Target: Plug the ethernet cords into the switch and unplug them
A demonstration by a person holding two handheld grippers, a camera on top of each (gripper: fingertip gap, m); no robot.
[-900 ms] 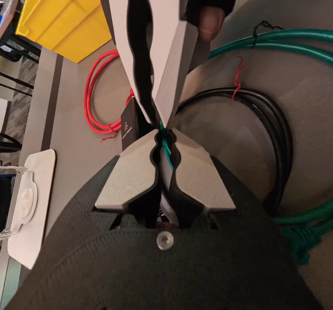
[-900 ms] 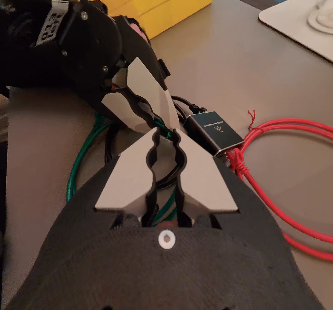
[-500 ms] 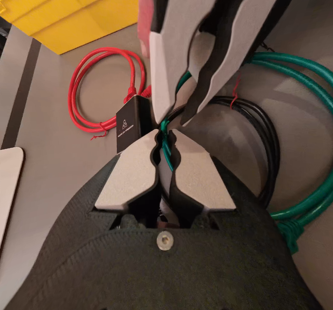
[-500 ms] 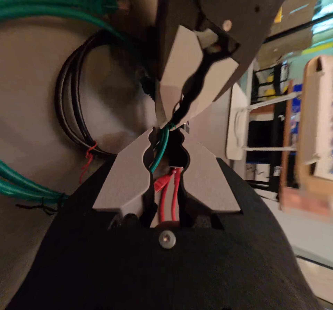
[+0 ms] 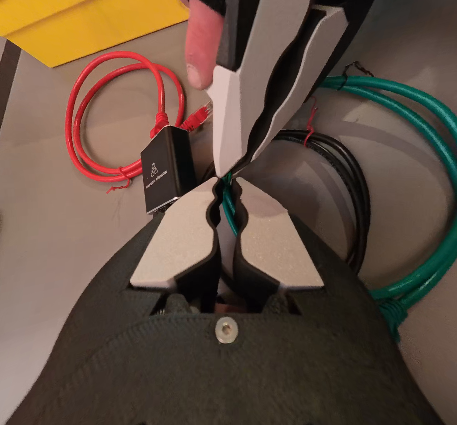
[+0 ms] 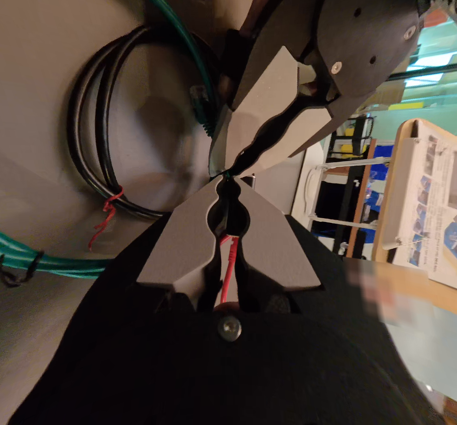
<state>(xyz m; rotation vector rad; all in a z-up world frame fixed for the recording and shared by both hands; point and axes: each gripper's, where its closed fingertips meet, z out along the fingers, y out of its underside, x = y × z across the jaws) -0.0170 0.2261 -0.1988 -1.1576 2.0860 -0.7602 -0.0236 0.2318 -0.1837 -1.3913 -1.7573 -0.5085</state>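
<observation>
My left gripper is shut on the thin end of the green ethernet cord, above the table. My right gripper meets it tip to tip from the opposite side and is shut on the same cord. The cord's green plug hangs free beside the left gripper's fingers. The black switch lies just left of the tips. A red cord has one end in the switch's far side. Its other plug lies loose beside it.
A coiled black cable with a red tie lies under and right of the tips. The rest of the green coil loops around it. A yellow bin stands at the far left. A bare thumb shows on the right gripper.
My right gripper has swung round over the cables and closed its jaws on the green cord at my left gripper's tips. The left gripper has kept its hold.
</observation>
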